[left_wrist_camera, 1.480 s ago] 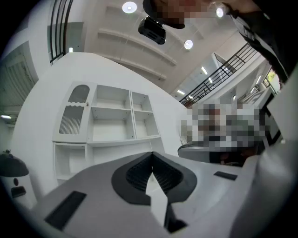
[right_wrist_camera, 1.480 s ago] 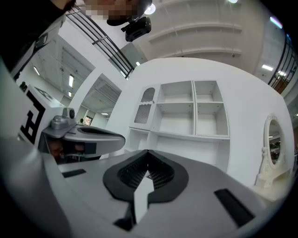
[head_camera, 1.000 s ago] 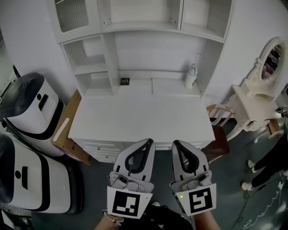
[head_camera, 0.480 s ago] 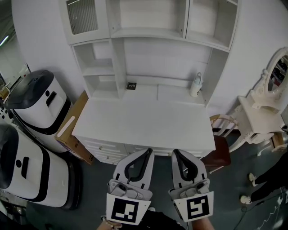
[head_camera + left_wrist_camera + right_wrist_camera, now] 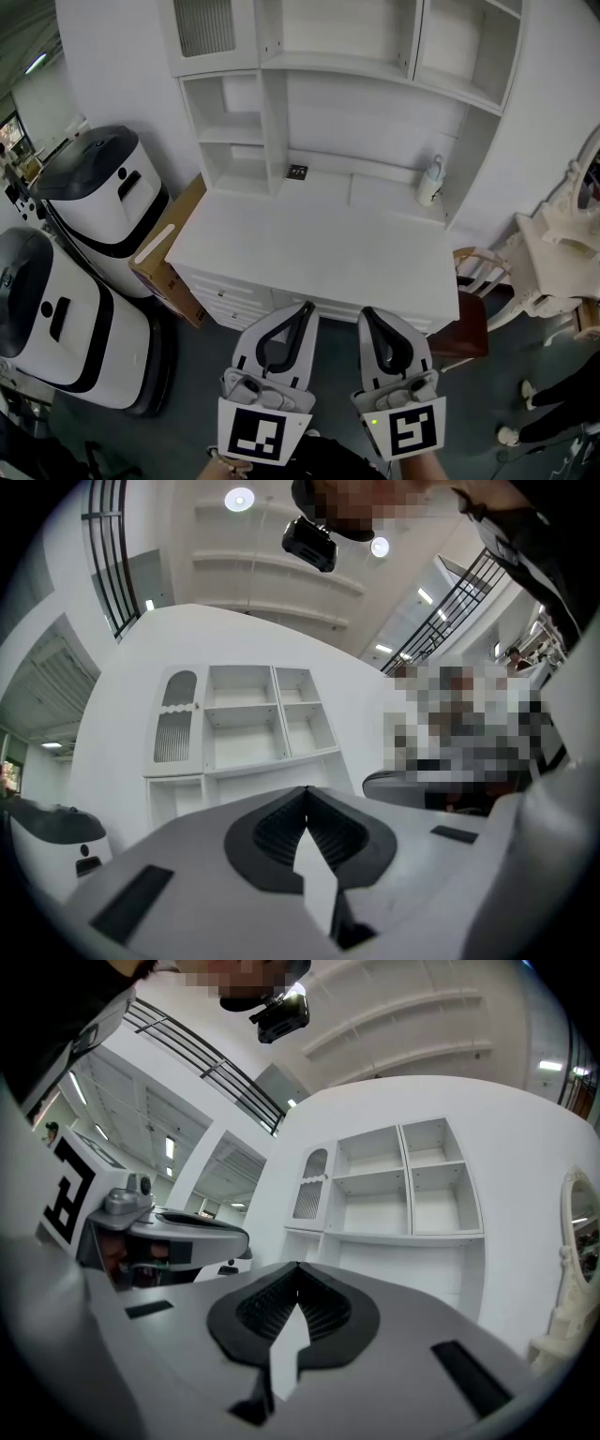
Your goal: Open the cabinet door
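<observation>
Holding both tools at the near edge of the desk top (image 5: 309, 253), I have the left gripper (image 5: 305, 307) and the right gripper (image 5: 367, 312) side by side, tips aimed across the desk top toward the hutch behind it. Each gripper view shows its jaws pressed together with nothing between them: both are clenched and empty.

1. Target. The cabinet door (image 5: 208, 33) is the ribbed panel at the upper left of the hutch, above the desk top's far left corner. It is closed, flush in its frame.
2. Governing relation. From the grippers the door lies forward, upward and to the left, across the full depth of the desk top. It is well apart from both tools.
3. Long axis. The door stands upright, taller than wide. A small fitting on the edge nearer the open shelves may be its knob; it is too small to confirm.
4. Arm selection. The left gripper sits on the door's side of the desk top, so I judge it the nearer tool. The right gripper would have to cross over.
5. Next move, as I judge it. Raise and advance the left gripper over the desk top toward the door's inner edge, and part the jaws before contact.
6. Hazard. A white bottle (image 5: 429, 180) stands at the desk top's far right, clear of that path.
</observation>
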The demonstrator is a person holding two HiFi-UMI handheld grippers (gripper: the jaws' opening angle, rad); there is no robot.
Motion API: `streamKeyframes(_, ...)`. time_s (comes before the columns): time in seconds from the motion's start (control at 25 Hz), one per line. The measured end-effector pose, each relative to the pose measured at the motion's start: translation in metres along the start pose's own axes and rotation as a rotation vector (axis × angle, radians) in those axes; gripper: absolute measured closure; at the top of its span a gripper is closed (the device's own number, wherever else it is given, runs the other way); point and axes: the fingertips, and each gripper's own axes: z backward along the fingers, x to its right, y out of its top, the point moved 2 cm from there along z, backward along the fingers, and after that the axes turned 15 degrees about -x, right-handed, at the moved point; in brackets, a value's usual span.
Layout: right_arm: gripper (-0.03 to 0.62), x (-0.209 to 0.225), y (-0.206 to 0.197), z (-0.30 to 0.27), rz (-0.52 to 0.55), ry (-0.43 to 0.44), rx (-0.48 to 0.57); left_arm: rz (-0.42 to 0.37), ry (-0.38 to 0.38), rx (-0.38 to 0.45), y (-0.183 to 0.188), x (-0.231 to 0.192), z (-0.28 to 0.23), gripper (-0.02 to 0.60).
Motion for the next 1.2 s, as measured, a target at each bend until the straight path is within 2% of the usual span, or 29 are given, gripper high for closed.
streamKeyframes(0.36, 0.594, 0.001, 0.0, -0.016, -0.004, 0.039, 0.018, 0.004, 0.038, -0.013, -0.004, -0.012, -0.005, 0.58)
streamKeyframes(0.68, 0.594, 0.004, 0.001, -0.045, 0.008, 0.033, 0.022, -0.008, 0.029, 0.004, -0.01, -0.032, -0.027, 0.58)
streamKeyframes(0.96, 0.594, 0.013, -0.001, -0.092, 0.027, 0.004, -0.013, 0.013, 0.006, 0.009, -0.024, -0.065, -0.065, 0.58)
streamKeyframes(1.2, 0.594, 0.011, 0.011, -0.154, 0.028, 0.031, -0.012, 0.009, 0.026, 0.016, -0.029, -0.117, -0.097, 0.58)
